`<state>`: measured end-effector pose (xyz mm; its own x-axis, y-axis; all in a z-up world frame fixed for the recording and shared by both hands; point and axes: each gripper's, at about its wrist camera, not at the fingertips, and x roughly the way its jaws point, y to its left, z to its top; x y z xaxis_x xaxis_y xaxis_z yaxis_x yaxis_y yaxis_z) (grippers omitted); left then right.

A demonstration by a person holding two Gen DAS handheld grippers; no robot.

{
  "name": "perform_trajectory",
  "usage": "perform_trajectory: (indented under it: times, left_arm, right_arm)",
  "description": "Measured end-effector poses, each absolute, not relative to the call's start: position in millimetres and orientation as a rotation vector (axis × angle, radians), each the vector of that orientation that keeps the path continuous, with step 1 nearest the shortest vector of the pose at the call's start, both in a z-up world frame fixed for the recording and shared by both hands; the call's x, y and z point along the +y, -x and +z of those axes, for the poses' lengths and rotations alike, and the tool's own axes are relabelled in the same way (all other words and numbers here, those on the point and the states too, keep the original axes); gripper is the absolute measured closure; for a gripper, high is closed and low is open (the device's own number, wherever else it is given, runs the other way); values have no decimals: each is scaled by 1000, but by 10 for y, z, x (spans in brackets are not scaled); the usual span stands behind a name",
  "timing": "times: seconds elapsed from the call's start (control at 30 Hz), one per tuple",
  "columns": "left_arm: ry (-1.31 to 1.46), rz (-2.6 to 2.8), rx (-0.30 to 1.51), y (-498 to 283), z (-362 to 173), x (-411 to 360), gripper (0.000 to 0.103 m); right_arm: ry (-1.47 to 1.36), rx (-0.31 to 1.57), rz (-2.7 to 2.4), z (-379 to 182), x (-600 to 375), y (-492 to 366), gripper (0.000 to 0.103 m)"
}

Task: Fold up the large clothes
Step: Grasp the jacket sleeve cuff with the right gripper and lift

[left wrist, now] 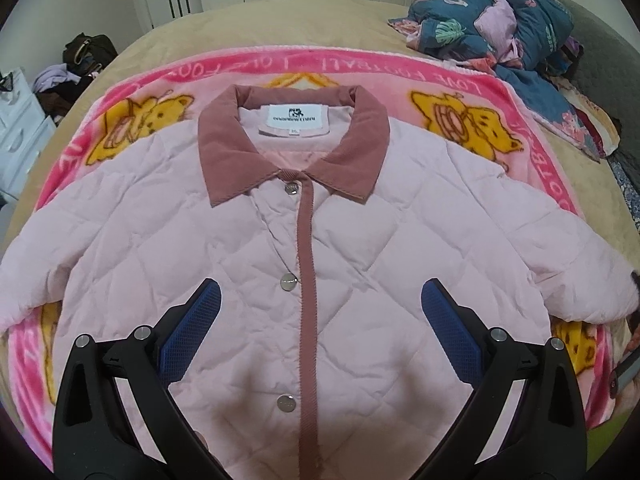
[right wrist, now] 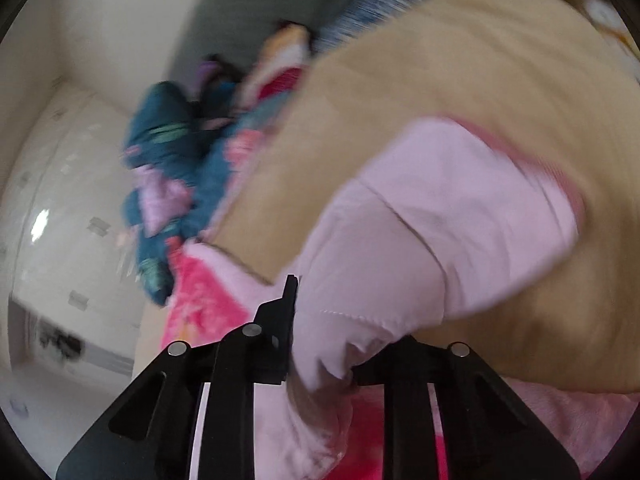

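Note:
A pale pink quilted jacket [left wrist: 256, 248] with a dusty-rose collar [left wrist: 296, 132] and snap buttons lies flat, front up, on a pink cartoon blanket [left wrist: 532, 128]. My left gripper [left wrist: 320, 308] hovers over the jacket's lower front, its blue pads [left wrist: 192, 332] wide apart and nothing between them. In the blurred right wrist view, my right gripper [right wrist: 320, 344] is shut on the jacket's right sleeve [right wrist: 420, 240], which bunches between the black fingers and stretches away over the bed.
The blanket lies on a tan bedspread [left wrist: 280, 28]. A heap of blue flamingo-print bedding [left wrist: 500, 28] sits at the bed's far right, also seen as the bedding [right wrist: 168, 168] in the right wrist view. White drawers [left wrist: 20, 128] and bags [left wrist: 86, 54] stand at the left.

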<state>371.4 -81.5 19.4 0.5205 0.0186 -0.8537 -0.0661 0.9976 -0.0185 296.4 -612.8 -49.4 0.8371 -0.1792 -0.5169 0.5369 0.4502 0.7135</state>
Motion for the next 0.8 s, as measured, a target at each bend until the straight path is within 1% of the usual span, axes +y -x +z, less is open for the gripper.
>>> perform_trajectory:
  times: [0.33,0.6,0.8]
  left_arm:
    - [68,46,985,-3584,443,-623,9]
    - [116,38,963,-3484,603,-345,9]
    - [149,50,929,-3406,784,-38,9]
  right_arm:
    - [-698,257,-188,559,-5211,-3056,85]
    - [-517,221,-56,1041,-4448,-3088,85]
    - [-405,248,16,1234,-3828,-3215,85]
